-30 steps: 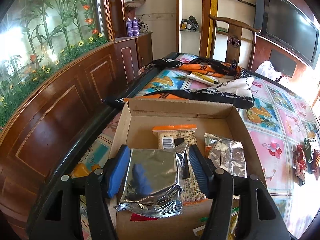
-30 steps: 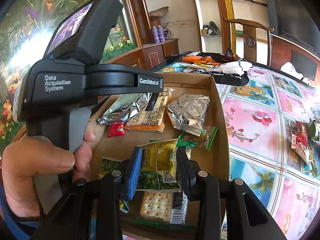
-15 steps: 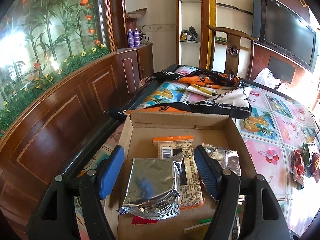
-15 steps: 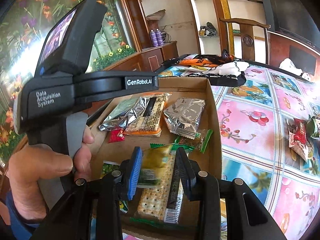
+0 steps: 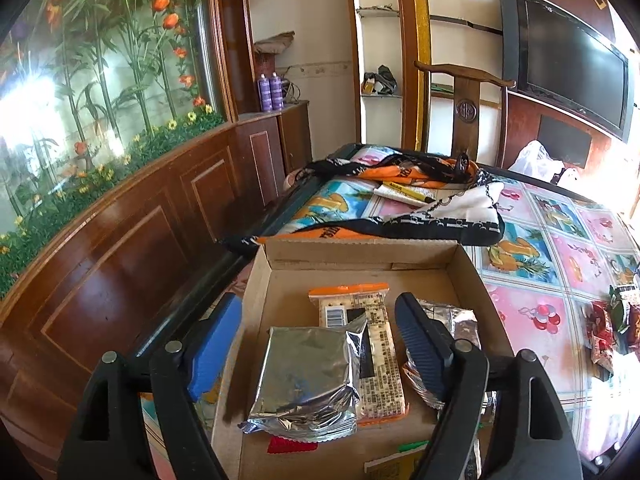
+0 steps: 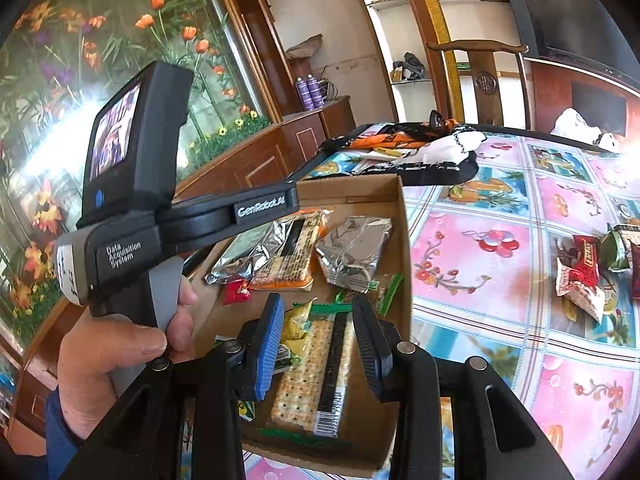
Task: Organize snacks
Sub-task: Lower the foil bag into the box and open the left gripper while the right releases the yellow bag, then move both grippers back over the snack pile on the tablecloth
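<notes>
A shallow cardboard box holds several snack packs. My left gripper is open and empty above it, its jaws wide apart around a silver foil pack that lies on an orange-edged cracker pack. A second foil pack lies to the right. My right gripper is open above the box's near end, over a yellow-green pack and a cracker pack lying in it. The left gripper's body fills the right wrist view's left side.
Loose red and green snack packs lie on the flowered tablecloth to the right of the box. A black, orange and white cloth lies beyond the box. A wooden panel wall runs along the table's left edge.
My left gripper opened, let the silver foil pack down into the box and drew back. My right gripper let go of the yellow-green pack, which now lies in the box.
</notes>
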`<action>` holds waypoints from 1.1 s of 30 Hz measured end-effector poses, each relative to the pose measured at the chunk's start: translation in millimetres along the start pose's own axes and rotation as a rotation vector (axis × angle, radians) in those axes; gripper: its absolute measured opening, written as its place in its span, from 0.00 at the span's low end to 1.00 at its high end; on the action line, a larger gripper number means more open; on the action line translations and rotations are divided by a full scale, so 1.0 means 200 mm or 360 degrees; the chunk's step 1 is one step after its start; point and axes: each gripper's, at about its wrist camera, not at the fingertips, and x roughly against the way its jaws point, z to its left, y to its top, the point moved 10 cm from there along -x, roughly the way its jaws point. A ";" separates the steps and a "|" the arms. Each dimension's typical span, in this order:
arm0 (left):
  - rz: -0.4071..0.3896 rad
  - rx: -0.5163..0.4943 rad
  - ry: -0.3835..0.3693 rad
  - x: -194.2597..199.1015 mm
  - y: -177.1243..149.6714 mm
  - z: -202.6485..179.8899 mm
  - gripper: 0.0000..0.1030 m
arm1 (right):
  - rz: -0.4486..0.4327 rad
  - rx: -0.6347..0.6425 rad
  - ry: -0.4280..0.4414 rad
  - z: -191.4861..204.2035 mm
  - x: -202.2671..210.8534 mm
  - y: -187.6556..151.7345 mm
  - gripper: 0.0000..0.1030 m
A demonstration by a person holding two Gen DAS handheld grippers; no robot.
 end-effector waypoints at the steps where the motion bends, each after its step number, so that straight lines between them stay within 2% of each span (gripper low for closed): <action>1: -0.0014 -0.0004 0.0002 0.01 0.00 0.00 0.78 | -0.0006 -0.0005 0.0000 -0.01 0.01 0.00 0.39; 7: -0.0043 -0.0024 0.0006 0.02 0.01 -0.02 0.79 | -0.0038 -0.0040 -0.0014 -0.07 0.07 0.02 0.42; 11: -0.0048 -0.0032 -0.0001 0.03 0.02 -0.03 0.80 | -0.0060 -0.0064 -0.0038 -0.12 0.10 0.03 0.49; 13: -0.0053 -0.0012 -0.0021 0.03 0.02 -0.03 0.85 | -0.0073 -0.0079 -0.0056 -0.16 0.13 0.04 0.51; 17: -0.0065 0.0007 -0.0040 0.05 0.02 -0.03 0.88 | -0.0115 -0.0130 -0.0112 -0.28 0.19 0.07 0.55; 25: -0.0112 -0.0010 -0.0073 0.09 0.04 -0.08 0.95 | -0.0166 -0.0295 -0.0256 -0.58 0.31 0.10 0.56; 30: -0.0188 0.0012 -0.0156 0.17 0.06 -0.13 0.98 | -0.0209 -0.0419 -0.0378 -0.84 0.42 0.12 0.58; 33: -0.0211 -0.0032 -0.0206 0.21 0.05 -0.21 0.98 | -0.0204 -0.0524 -0.0449 -1.03 0.49 0.10 0.59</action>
